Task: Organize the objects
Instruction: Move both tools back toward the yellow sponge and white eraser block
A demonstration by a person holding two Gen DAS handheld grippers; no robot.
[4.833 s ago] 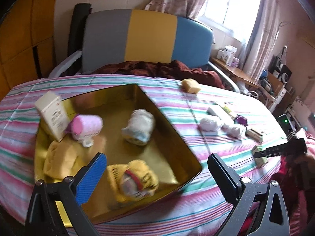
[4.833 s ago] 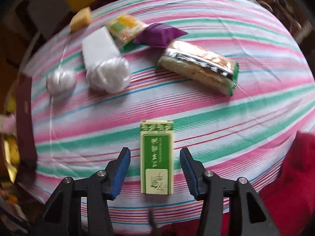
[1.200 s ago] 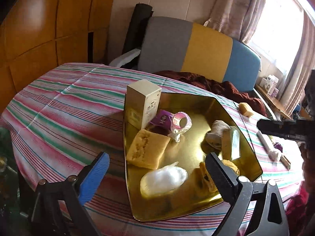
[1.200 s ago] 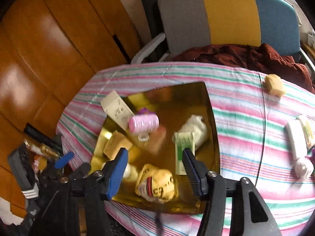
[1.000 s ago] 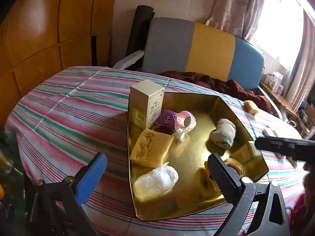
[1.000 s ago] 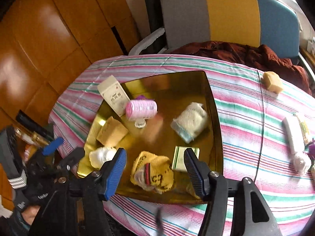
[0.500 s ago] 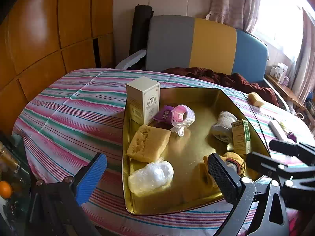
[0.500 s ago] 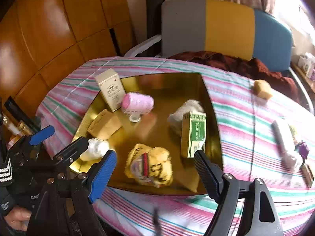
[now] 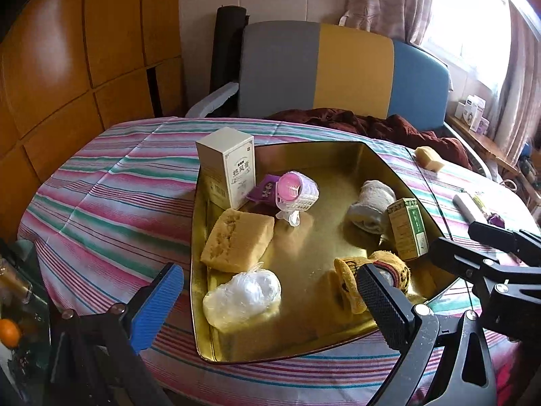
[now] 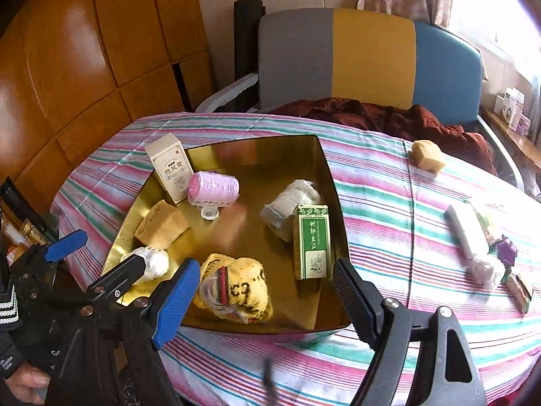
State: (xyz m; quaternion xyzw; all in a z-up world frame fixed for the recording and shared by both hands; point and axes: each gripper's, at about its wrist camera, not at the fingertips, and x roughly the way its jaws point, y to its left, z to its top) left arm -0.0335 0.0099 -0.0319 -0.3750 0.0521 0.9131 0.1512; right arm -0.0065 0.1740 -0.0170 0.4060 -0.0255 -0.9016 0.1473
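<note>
A gold tray (image 10: 257,142) sits on the striped tablecloth. Inside it a green box (image 10: 312,242) stands upright against a rolled grey cloth (image 10: 290,203). My right gripper (image 10: 265,270) hangs open and empty over the tray's near edge, just short of the box. From the tray's left front, my left gripper (image 9: 267,280) is also open and empty. The tray also holds a white box (image 10: 170,167), a pink roller (image 10: 213,186), a yellow sponge (image 10: 162,225), a plastic-wrapped white ball (image 10: 152,260) and a yellow cloth bundle (image 10: 236,291).
On the cloth right of the tray lie a small yellow block (image 10: 427,160), a white tube (image 10: 465,233), a purple wrapper (image 10: 507,247) and a snack bar (image 10: 520,291). A grey, yellow and blue chair (image 10: 368,57) with a dark red cloth stands behind the table.
The green box, earlier on the table between my right fingers, now stands in the tray. My right gripper has opened wider and drawn back. The left gripper drifted slightly.
</note>
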